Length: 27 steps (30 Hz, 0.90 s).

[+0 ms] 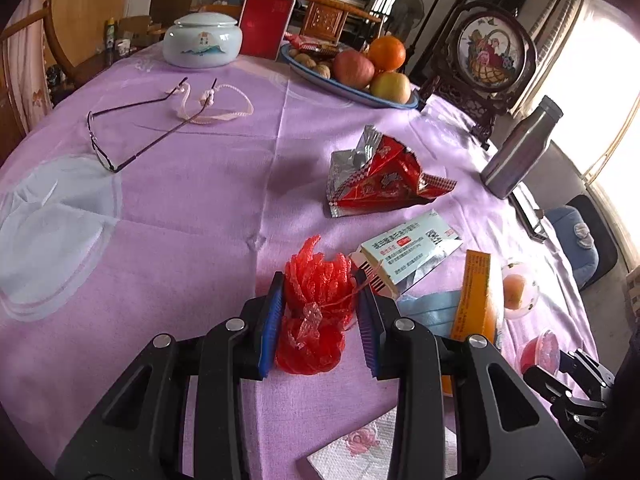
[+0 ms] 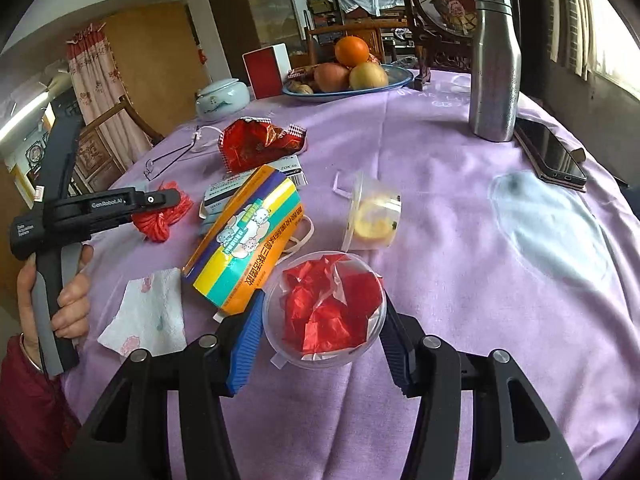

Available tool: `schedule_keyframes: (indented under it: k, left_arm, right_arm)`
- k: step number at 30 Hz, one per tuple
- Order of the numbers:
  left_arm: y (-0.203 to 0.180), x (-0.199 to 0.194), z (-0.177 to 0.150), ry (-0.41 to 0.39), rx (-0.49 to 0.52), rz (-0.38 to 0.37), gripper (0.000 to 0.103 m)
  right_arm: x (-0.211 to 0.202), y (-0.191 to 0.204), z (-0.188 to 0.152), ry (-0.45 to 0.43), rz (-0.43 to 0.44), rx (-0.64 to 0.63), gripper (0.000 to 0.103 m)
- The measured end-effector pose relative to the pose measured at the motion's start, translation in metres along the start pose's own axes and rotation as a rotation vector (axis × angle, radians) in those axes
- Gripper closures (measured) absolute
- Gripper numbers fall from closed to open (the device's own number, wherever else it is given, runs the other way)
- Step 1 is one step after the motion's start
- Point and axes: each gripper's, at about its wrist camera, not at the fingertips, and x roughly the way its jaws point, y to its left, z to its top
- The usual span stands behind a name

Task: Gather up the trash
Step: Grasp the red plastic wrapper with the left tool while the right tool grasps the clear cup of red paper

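The left claw (image 1: 320, 320) stands with its two blue-padded fingers apart around one crumpled red net bag (image 1: 314, 312); the left pad touches the bag, the right pad sits just beside it, so the grip is not closed. The bag lies on the purple-clothed surface (image 1: 200, 200). Just right of this claw lie one white medicine sachet (image 1: 408, 256), one blue face mask (image 1: 428, 312) and one orange box (image 1: 474, 292). Ahead and to the right is one torn red snack wrapper (image 1: 380, 176). Ahead and to the left is one pair of glasses (image 1: 132, 128) with a pink cord. Below the claw, near the frame's edge, lies one flowered paper napkin (image 1: 360, 452).

The right claw (image 2: 324, 340) has its fingers spread on either side of one clear plastic cup (image 2: 326, 312) stuffed with red wrapping; whether the pads press the cup cannot be told. A second clear cup (image 2: 374, 212), holding a yellow fruit piece, lies on its side ahead of this claw. The orange box (image 2: 248, 236) is just to its left, with the napkin (image 2: 148, 316) farther left.

Far ahead of both claws sit one blue-rimmed fruit plate (image 2: 396, 80) carrying one orange and two apples, one white lidded jar (image 2: 222, 98) and one red box (image 2: 266, 72). Ahead and right of the right claw stand one steel flask (image 2: 494, 76) and one phone (image 2: 552, 152) just beside it.
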Motion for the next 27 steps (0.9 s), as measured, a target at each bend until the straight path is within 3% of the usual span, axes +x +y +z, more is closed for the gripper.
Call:
schedule_keyframes:
  k: [6, 12, 19, 27]
  left_arm:
    - [-0.003, -0.015, -0.002, -0.058, 0.018, -0.014, 0.068]
    - [-0.003, -0.044, -0.021, -0.085, -0.037, -0.057, 0.068]
    - [-0.021, -0.096, -0.037, -0.152, -0.014, -0.021, 0.068]
    - [-0.032, -0.14, -0.058, -0.2, 0.022, 0.01, 0.068]
  right_arm:
    - [-0.002, 0.001, 0.0, -0.026, -0.014, -0.001, 0.048]
    - [-0.006, 0.001, 0.0, -0.05, -0.007, -0.005, 0.048]
    - [-0.016, 0.0, -0.002, -0.101, -0.014, 0.01, 0.048]
    - [-0.044, -0.014, -0.015, -0.174, 0.084, 0.127, 0.048]
